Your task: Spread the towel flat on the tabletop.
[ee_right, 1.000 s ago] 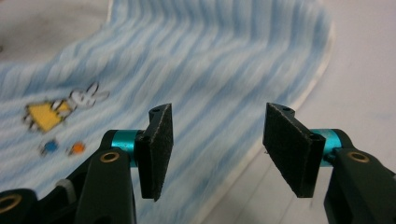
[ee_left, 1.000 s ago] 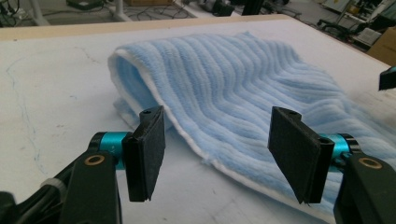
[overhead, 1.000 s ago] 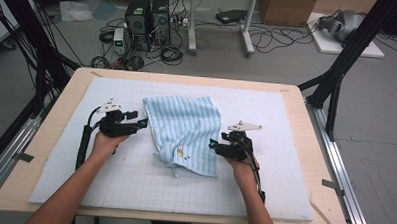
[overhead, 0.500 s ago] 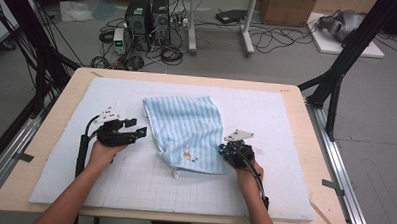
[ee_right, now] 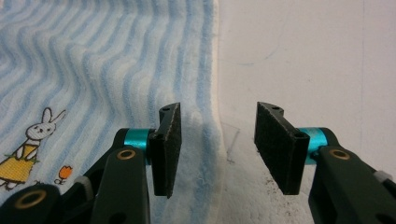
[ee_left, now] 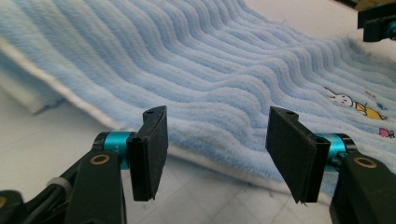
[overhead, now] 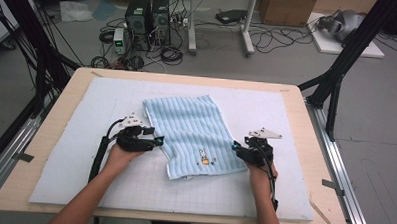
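The blue striped towel [overhead: 193,134] lies rumpled mid-mat [overhead: 65,152], the left gripper [overhead: 158,140] open at its left edge while the right gripper [overhead: 235,147], jaws just reopening, straddles its right edge without clamping.

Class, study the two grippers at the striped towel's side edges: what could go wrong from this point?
1. The right gripper stands open, straddling the towel edge; closing may pinch only the thin hem, which could slip out.
2. The left gripper is open before a rippled edge; it may grab a fold, bunching both layers.
3. Uneven pulling might skew the towel on the mat.
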